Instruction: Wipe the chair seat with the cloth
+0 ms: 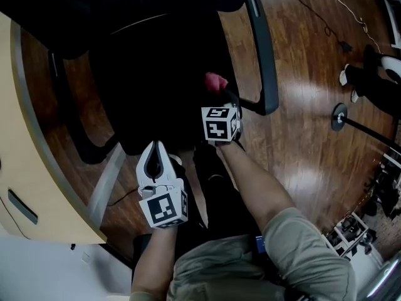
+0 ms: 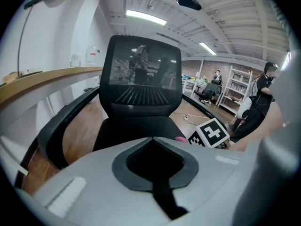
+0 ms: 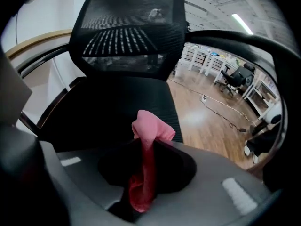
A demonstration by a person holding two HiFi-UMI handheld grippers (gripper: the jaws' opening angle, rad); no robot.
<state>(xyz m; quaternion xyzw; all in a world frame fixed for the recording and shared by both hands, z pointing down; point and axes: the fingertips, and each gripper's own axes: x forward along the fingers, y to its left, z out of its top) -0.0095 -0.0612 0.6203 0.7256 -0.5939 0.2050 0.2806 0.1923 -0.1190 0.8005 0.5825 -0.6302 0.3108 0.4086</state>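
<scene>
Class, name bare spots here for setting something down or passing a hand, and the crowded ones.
Free: the chair seat between left armrest and right armrest, left of the pink cloth; the wooden floor right of that armrest. Crowded: the seat's front edge, with left gripper and right gripper; the gap from left armrest to desk is narrow.

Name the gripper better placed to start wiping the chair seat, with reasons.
Right. The right gripper is clamped on the pink cloth and sits over the chair seat; the left gripper is shut on nothing, near the seat's front edge.
</scene>
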